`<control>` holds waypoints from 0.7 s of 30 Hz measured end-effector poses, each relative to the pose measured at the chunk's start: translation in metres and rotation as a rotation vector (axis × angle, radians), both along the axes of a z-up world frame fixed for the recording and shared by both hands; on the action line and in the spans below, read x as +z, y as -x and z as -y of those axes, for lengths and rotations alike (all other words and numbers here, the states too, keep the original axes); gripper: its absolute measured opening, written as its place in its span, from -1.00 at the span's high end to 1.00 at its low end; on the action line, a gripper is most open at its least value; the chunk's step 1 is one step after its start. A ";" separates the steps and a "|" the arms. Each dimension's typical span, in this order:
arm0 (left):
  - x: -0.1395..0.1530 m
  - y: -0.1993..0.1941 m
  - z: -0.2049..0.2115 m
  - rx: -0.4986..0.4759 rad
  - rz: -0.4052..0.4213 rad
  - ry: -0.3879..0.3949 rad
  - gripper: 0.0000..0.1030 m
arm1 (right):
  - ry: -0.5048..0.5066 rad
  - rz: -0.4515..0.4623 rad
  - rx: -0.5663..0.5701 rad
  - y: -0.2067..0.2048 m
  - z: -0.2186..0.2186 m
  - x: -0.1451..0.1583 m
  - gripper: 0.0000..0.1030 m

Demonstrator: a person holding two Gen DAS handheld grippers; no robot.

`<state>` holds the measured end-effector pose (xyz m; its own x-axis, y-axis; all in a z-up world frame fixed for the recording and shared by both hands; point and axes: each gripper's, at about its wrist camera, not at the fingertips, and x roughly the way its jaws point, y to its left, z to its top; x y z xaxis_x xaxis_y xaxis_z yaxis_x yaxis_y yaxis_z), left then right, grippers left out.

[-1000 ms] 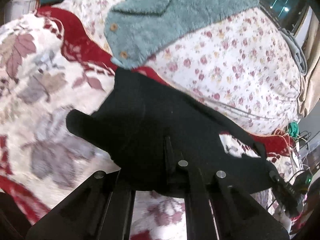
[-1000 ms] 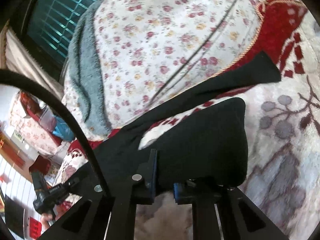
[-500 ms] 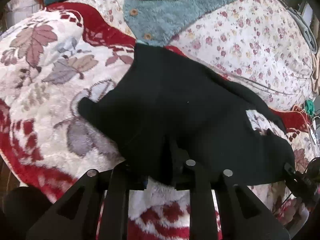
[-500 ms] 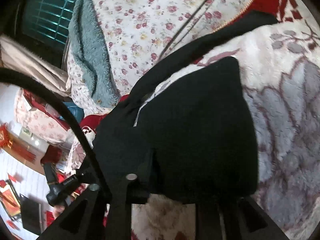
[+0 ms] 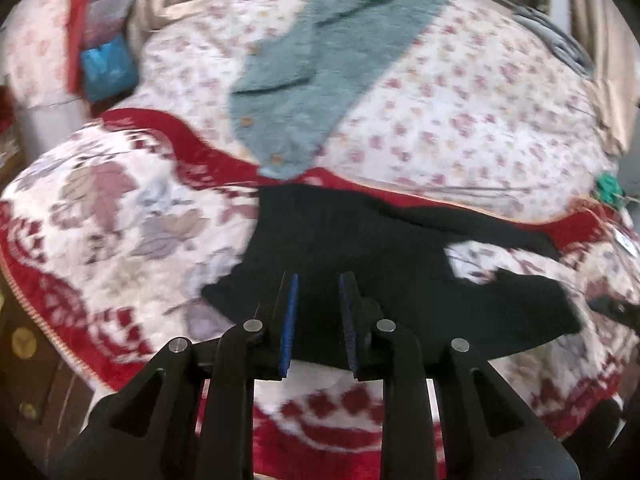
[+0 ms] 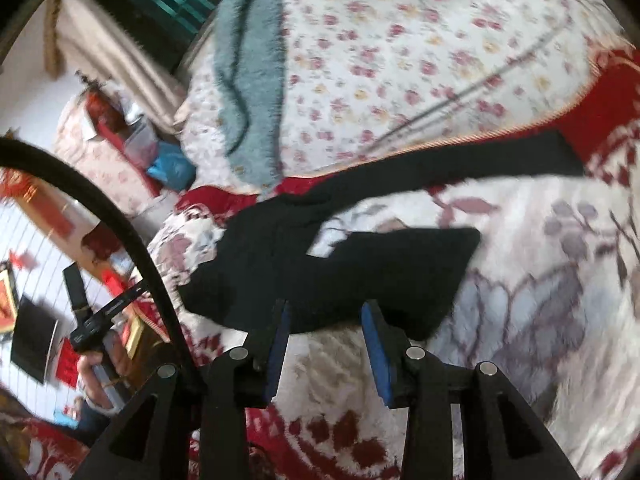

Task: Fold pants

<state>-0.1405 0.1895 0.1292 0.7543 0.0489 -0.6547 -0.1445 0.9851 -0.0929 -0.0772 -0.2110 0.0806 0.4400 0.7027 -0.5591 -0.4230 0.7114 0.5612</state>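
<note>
The black pants (image 5: 360, 248) lie on a red and white leaf-patterned blanket (image 5: 120, 216), with the two legs spread apart toward the right. My left gripper (image 5: 318, 280) is open and empty, its blue pads just above the near edge of the waist end. In the right wrist view the pants (image 6: 320, 264) lie the same way, one leg stretching far right and the other short and nearer. My right gripper (image 6: 324, 308) is open and empty at the near edge of the short leg.
A floral quilt (image 5: 460, 120) is heaped behind the pants with a teal fleece garment (image 5: 328, 64) on it. The left gripper and the hand holding it (image 6: 96, 328) show at the left of the right wrist view. Room clutter lies beyond the bed's edge.
Both grippers were shut on the pants and lifting them. Now both have opened and let go, the pants lie on the blanket, and both grippers have drawn back slightly.
</note>
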 end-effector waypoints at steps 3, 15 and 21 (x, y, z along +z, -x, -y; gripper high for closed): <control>-0.004 -0.017 0.027 -0.099 -0.032 0.044 0.61 | 0.026 -0.003 -0.003 0.000 0.004 0.003 0.31; -0.063 -0.100 0.160 -0.406 -0.182 0.224 0.61 | 0.320 0.037 0.113 -0.102 -0.059 -0.027 0.31; -0.076 -0.111 0.185 -0.451 -0.223 0.225 0.61 | 0.416 -0.003 0.259 -0.133 -0.083 -0.054 0.31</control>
<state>-0.0296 0.0049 0.0537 0.5095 -0.4072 -0.7581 0.2473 0.9131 -0.3242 0.0560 -0.1285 0.0265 0.2781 0.5051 -0.8170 -0.6142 0.7475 0.2531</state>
